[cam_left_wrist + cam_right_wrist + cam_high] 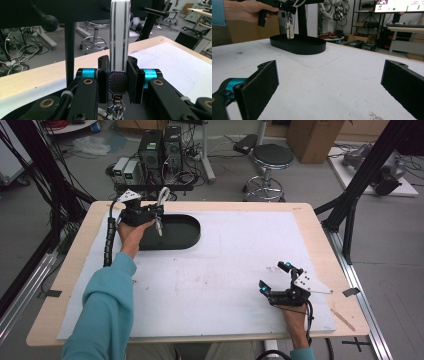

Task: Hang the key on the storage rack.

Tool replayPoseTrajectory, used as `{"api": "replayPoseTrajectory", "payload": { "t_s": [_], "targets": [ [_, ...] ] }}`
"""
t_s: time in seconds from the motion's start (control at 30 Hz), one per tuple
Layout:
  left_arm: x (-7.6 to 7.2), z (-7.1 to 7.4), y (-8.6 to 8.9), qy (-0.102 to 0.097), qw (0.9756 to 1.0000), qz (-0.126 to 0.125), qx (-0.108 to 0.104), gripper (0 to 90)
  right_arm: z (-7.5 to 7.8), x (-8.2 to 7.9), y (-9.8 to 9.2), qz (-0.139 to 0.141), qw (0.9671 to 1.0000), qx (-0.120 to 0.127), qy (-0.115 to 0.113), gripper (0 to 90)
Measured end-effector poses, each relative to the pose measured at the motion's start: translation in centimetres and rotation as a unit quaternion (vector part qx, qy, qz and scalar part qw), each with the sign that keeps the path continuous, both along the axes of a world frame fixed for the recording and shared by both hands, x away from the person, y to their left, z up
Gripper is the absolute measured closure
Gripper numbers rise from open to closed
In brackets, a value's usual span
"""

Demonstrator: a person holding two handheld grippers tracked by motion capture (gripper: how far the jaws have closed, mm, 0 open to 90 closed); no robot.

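So the white striped lanyard (pixel 120 32) hangs over the black tray's (pixel 192 237) left end, clamped in the left hand-held gripper (pixel 159 212), while the right hand-held gripper (pixel 275 277) sits wide open, gripping nothing, well right of the tray with bare desk (pixel 225 280) between.

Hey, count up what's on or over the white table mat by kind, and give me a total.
Hand-held grippers: 2, the left hand-held gripper and the right hand-held gripper
Black oval tray: 1
Striped strap with key ring: 1
Total: 4
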State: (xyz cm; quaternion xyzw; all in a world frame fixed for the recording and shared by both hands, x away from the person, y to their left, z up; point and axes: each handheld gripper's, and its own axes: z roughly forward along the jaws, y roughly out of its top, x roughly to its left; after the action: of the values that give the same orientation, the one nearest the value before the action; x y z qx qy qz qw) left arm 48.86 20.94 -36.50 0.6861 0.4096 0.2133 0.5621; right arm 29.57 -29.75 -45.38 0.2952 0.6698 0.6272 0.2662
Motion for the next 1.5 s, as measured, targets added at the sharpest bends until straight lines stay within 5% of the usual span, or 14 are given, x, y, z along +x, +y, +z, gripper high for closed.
{"api": "replayPoseTrajectory", "payload": {
  "t_s": [1.0, 1.5],
  "targets": [
    [0.6, -1.7, -0.2, 0.004, 0.9996, -0.007, -0.027, 73.9, 0.0, 0.1, 0.0, 0.001, 1.0, -0.001, -0.003, 0.8],
    [0.6, -1.9, -1.5, -0.019, 0.9991, 0.019, 0.033, 73.3, 0.0, 0.0, 0.0, 0.0, 1.0, 0.001, 0.001, 0.8]
  ]
}}
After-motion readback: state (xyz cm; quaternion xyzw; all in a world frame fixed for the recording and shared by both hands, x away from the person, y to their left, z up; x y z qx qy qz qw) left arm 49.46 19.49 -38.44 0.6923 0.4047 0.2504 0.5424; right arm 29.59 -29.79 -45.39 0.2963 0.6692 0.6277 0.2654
